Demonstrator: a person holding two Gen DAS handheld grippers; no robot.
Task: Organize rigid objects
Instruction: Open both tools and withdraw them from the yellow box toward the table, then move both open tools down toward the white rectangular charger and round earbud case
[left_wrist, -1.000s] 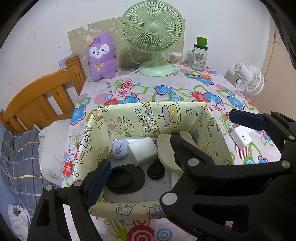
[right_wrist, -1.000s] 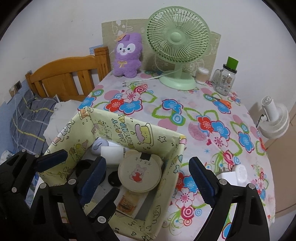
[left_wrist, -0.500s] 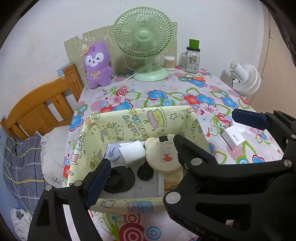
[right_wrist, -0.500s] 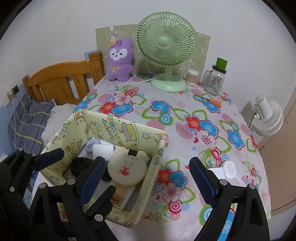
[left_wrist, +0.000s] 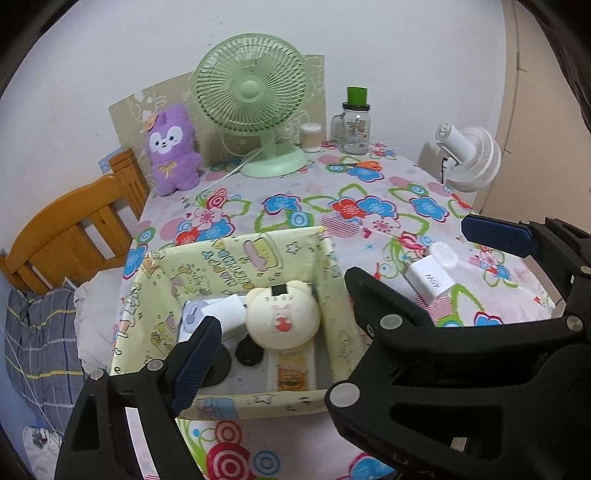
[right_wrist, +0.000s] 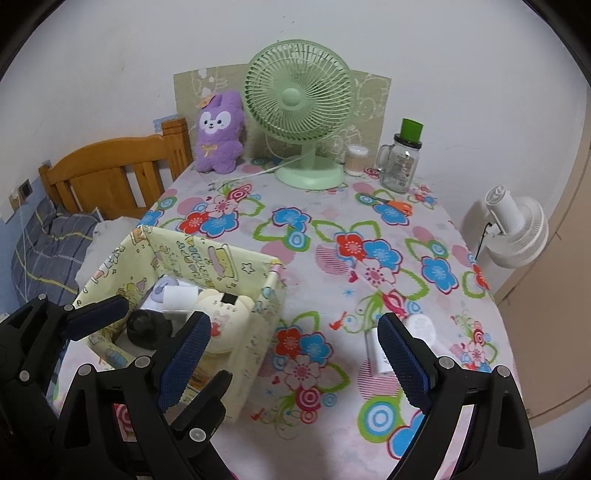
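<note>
Pale yellow cartoon-printed fabric storage box (left_wrist: 236, 266), open-topped, near the left front edge of the flower-patterned tablecloth (right_wrist: 332, 206); it holds a cream bear-shaped round compact (left_wrist: 282, 319) propped upright, a white block (left_wrist: 231, 314), a lilac-and-white gadget (left_wrist: 192, 314) and black round pieces (right_wrist: 146, 326) partly hidden behind the fingers. White rectangular charger (left_wrist: 430, 282) and a white oval case (left_wrist: 443, 254) lie on the cloth right of the box, the charger half covered in the right wrist view. Left gripper (left_wrist: 328, 280) and right gripper (right_wrist: 291, 360) both gape wide, nothing between the pads.
</note>
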